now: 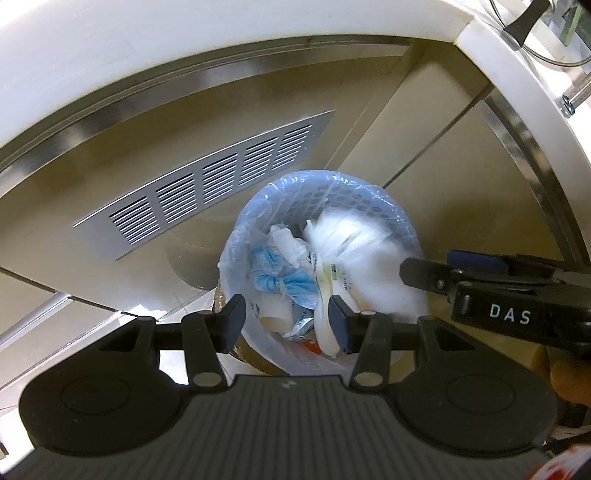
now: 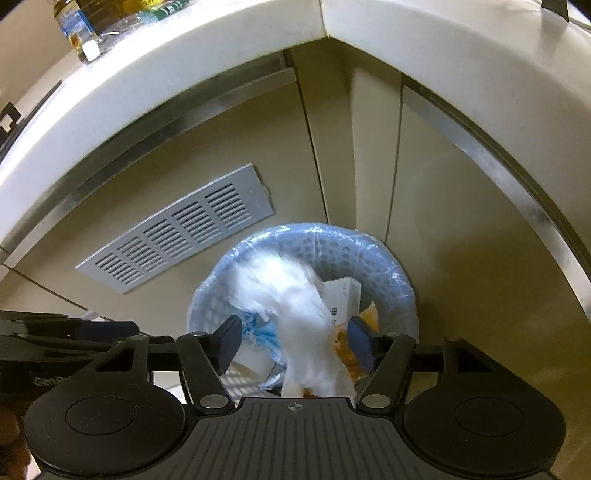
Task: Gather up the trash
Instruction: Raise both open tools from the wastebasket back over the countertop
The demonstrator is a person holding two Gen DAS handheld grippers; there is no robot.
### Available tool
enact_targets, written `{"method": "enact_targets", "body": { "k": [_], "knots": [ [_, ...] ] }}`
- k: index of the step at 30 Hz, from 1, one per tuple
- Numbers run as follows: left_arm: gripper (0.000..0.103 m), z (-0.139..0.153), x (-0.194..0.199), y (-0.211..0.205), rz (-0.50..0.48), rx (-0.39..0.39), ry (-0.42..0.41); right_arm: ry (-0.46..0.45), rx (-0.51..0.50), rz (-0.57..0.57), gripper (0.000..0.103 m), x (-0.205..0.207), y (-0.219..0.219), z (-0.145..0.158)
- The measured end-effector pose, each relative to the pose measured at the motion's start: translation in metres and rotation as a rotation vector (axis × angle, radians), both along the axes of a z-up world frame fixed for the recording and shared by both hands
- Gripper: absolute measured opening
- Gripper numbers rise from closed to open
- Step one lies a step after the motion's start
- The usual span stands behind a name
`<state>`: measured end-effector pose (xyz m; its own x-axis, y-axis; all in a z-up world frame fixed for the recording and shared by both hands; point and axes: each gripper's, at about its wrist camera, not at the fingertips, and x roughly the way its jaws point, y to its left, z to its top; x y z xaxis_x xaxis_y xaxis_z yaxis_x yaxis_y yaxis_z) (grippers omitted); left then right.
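Observation:
A round blue perforated bin (image 1: 354,192) (image 2: 369,251) with a clear plastic liner stands on the floor in the corner under the counter. It holds crumpled tissue (image 1: 288,240), blue-and-white wrappers (image 1: 273,273), a paper box (image 2: 345,295) and orange packaging (image 2: 343,343). My left gripper (image 1: 286,325) hovers over the near rim, open, with nothing between its pads. My right gripper (image 2: 295,343) (image 1: 443,264) stands open over the bin. A blurred piece of white plastic film (image 2: 295,306) (image 1: 369,251) hangs loose between its fingers, clear of both pads.
A metal vent grille (image 1: 207,184) (image 2: 177,229) sits in the beige cabinet panel left of the bin. The white counter edge (image 1: 147,55) (image 2: 184,48) curves overhead, with bottles (image 2: 77,26) on it. A hand (image 1: 569,380) shows at the right edge.

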<state>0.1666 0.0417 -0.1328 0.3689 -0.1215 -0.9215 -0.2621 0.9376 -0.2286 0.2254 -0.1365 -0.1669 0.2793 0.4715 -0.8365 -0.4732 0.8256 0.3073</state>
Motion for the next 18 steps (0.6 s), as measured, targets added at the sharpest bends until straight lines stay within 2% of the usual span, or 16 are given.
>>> {"method": "enact_targets", "body": {
  "k": [18],
  "knots": [
    [0.045, 0.014, -0.008, -0.002, -0.031, -0.006, -0.055, -0.008, -0.032, -0.017, 0.063, -0.014, -0.013, 0.015]
  ]
}}
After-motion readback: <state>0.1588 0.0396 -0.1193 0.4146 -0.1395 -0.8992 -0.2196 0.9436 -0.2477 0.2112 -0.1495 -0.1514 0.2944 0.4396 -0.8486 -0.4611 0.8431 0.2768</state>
